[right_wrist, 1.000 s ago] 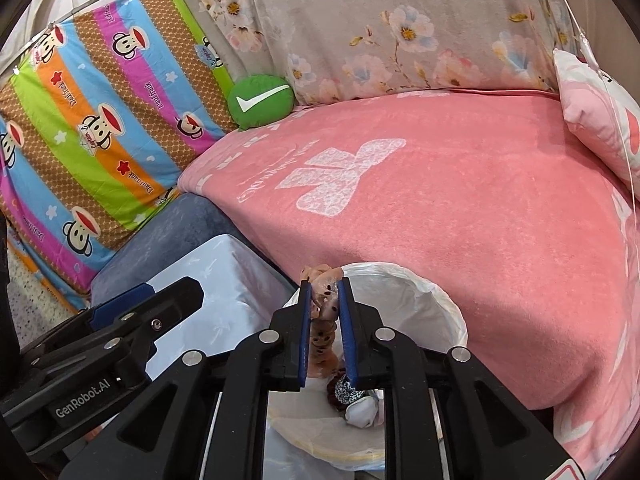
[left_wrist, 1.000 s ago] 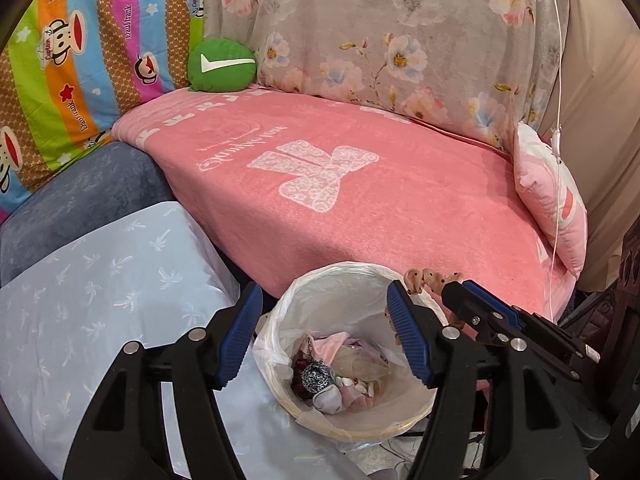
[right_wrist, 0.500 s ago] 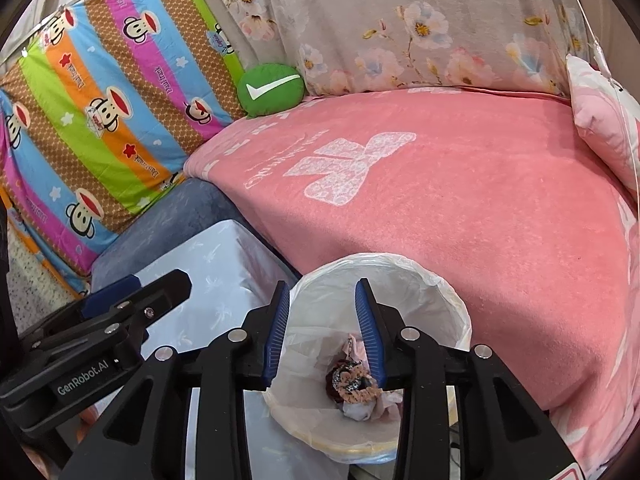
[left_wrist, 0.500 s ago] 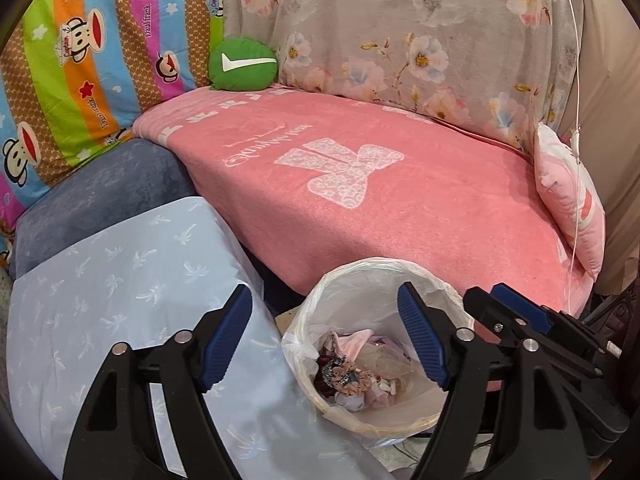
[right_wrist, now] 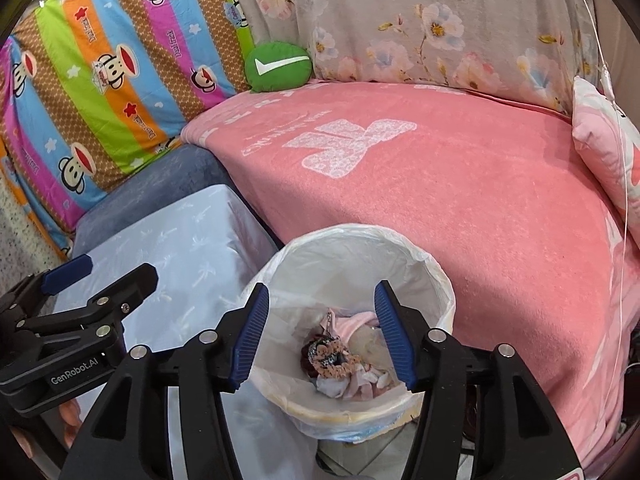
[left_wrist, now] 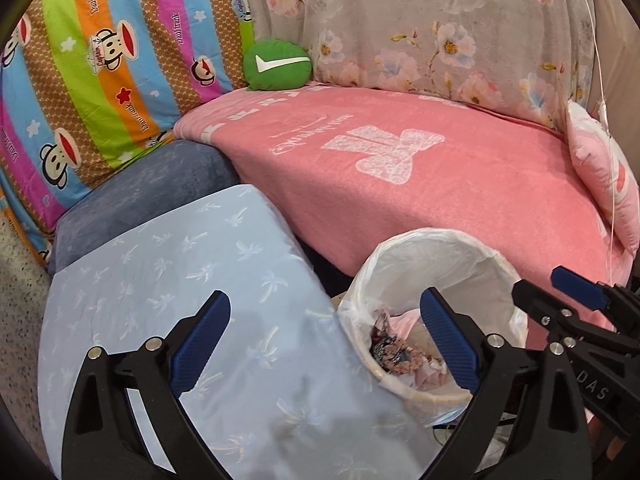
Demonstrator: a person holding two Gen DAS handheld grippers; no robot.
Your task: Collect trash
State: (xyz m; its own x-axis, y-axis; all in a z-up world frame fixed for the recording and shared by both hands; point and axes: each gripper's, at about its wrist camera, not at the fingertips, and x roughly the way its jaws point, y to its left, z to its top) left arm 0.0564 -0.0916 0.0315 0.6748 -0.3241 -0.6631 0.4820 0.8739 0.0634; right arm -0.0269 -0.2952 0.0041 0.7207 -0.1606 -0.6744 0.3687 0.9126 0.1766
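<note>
My right gripper [right_wrist: 320, 336] hangs over the white-lined trash bin [right_wrist: 436, 280], its blue-padded fingers [right_wrist: 250, 340] spread wide and holding nothing. Directly below and between them, the collected trash [right_wrist: 340, 364], a crumpled heap of pink, white and dark patterned scraps, lies at the bottom of the bin. The plastic liner [right_wrist: 320, 248] folds out over the rim.

My left gripper [left_wrist: 324, 344] is also wide open and empty. From its camera the trash bin [left_wrist: 440, 248] sits ahead and to the right, partly behind the right-hand finger [left_wrist: 448, 340], with the trash [left_wrist: 396, 356] visible inside. The left-hand finger lies over a pale blue cushion [left_wrist: 180, 280] printed with small palm trees, which sits just beside the bin. My right gripper [left_wrist: 576, 292] shows at that view's right edge.

Beyond both grippers stretches a pink blanket [right_wrist: 460, 184] with a white emblem, spread over a sofa. A green round cushion [right_wrist: 279, 67] with a white tick rests at its far left corner, against a striped monkey-print cover [right_wrist: 112, 72] and a grey floral cover [right_wrist: 440, 20]. A pink pillow [right_wrist: 604, 152] leans at the far right.
</note>
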